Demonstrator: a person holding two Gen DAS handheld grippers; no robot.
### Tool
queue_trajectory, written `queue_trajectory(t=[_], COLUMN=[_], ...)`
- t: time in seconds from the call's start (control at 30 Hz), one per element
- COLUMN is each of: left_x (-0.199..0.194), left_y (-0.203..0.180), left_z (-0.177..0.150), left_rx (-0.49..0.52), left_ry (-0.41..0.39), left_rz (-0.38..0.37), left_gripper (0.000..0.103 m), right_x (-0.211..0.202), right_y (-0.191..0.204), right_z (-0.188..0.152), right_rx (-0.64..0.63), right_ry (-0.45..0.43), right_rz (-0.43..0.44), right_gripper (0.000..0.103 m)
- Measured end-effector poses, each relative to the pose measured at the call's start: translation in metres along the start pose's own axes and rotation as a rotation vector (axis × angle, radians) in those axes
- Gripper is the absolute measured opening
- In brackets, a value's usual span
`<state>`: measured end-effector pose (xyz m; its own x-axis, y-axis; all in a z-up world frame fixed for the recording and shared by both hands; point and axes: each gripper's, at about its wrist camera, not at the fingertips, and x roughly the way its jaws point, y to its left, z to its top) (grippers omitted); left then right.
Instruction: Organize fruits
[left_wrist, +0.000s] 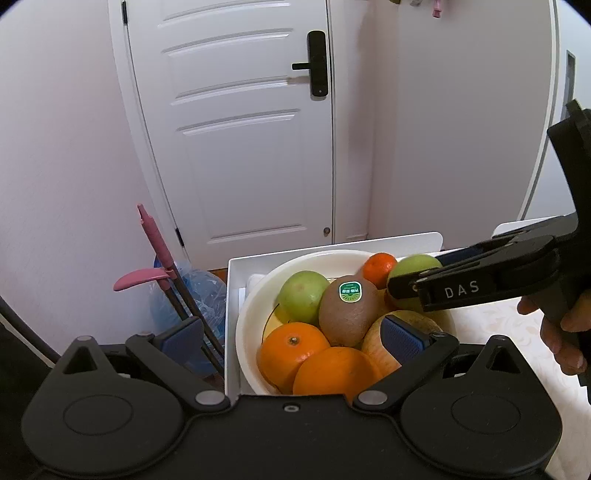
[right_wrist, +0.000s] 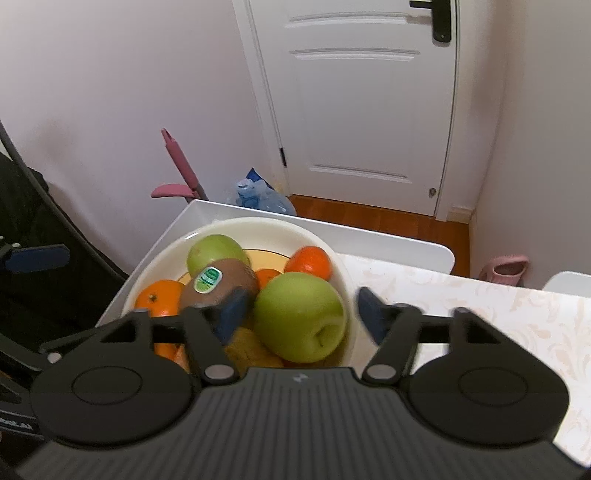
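Observation:
A cream bowl (left_wrist: 251, 306) (right_wrist: 343, 273) holds a stickered kiwi (left_wrist: 349, 314) (right_wrist: 221, 282), two green apples (left_wrist: 303, 295) (right_wrist: 301, 315), oranges (left_wrist: 291, 350) (right_wrist: 159, 293), a tangerine (left_wrist: 380, 269) (right_wrist: 310, 262) and a yellowish apple (left_wrist: 376, 343). My left gripper (left_wrist: 291, 338) is open above the bowl's near side, its right pad over the yellowish apple. My right gripper (right_wrist: 299, 310) (left_wrist: 410, 284) is open with its fingers either side of the near green apple; its pads stand apart from the fruit.
The bowl sits in a white tray (left_wrist: 232, 295) (right_wrist: 388, 240) at the table's far left corner. A patterned tablecloth (right_wrist: 480, 306) covers the table to the right. Beyond the edge are a pink-handled broom (left_wrist: 155, 236), a blue plastic bag (left_wrist: 199, 291) and a white door (left_wrist: 240, 129).

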<state>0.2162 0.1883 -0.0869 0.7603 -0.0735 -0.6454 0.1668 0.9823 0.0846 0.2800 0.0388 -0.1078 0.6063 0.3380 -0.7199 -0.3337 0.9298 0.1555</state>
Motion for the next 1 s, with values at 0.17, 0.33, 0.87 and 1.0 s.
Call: queue_trajectory(t=[0.17, 0.33, 0.87, 1.0], left_x=[-0.002, -0.006, -0.088, -0.121], left_y=[-0.001, -0.004, -0.062, -0.085], left_z=[-0.001, -0.004, 0.016, 0.020], left_rx=[0.006, 0.007, -0.028, -0.043], left_ry=[-0.001, -0.001, -0.074, -0.102], left_rz=[-0.004, -0.010, 0.014, 0.029], left_gripper=[0.103, 0.103, 0.103, 0.103], right_x=[-0.009, -0.024, -0.175, -0.219], right_y=[0.001, 0.001, -0.027, -0.039], right_z=[0.000, -0.004, -0.022, -0.037], right_rx=[0.008, 0.025, 0.052, 0.070], right_ry=[-0.025, -0.046, -0.145, -0.158], right_rz=[-0.008, -0.016, -0.086, -0.134], right_gripper=[0.097, 0.097, 0.097, 0.102])
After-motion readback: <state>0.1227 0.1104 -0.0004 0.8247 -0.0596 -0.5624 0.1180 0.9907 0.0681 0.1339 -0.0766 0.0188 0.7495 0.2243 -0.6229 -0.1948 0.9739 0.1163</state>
